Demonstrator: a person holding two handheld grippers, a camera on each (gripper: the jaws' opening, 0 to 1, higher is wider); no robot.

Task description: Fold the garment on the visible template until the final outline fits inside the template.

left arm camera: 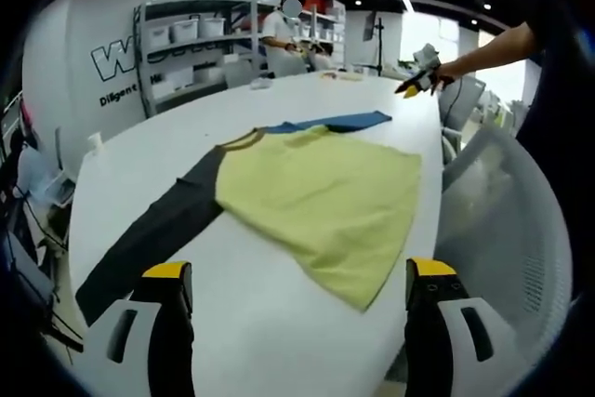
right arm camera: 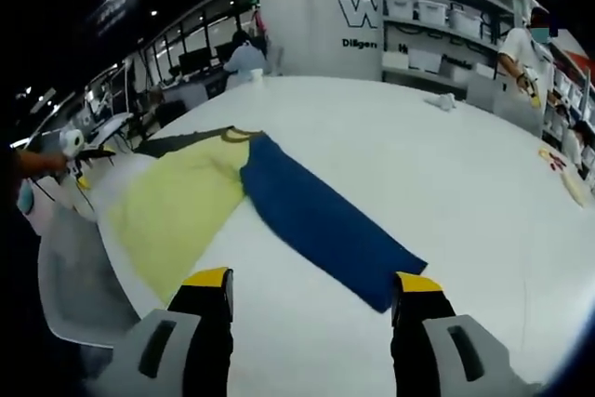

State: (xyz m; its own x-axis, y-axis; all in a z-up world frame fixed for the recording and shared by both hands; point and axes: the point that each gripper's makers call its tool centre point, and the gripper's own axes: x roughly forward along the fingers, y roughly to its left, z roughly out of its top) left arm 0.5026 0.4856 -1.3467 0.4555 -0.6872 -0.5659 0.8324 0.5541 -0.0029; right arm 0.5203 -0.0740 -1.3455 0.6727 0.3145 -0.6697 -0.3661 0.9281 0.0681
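**Shirt lies flat, fold not yet begun**

My left gripper point(left arm camera: 299, 309) hovers spread and empty over the white surface point(left arm camera: 307, 332), the garment point(left arm camera: 321, 197) at twelve o'clock. Its hem overhangs the edge; a careless tug could drag it off. My right gripper point(right arm camera: 311, 323), spread, touches nothing.

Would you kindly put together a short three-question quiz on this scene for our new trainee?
1. True or false: the shirt lies spread flat on the white table, with both sleeves stretched out.
2. Which colour is the sleeve nearest the right gripper? A) dark grey B) blue C) red
3. Fill in: the jaws of the left gripper stand ___, with nothing between them.

Key: 1 true; 2 B, the blue sleeve, while the dark grey sleeve lies on the other side; 3 open.
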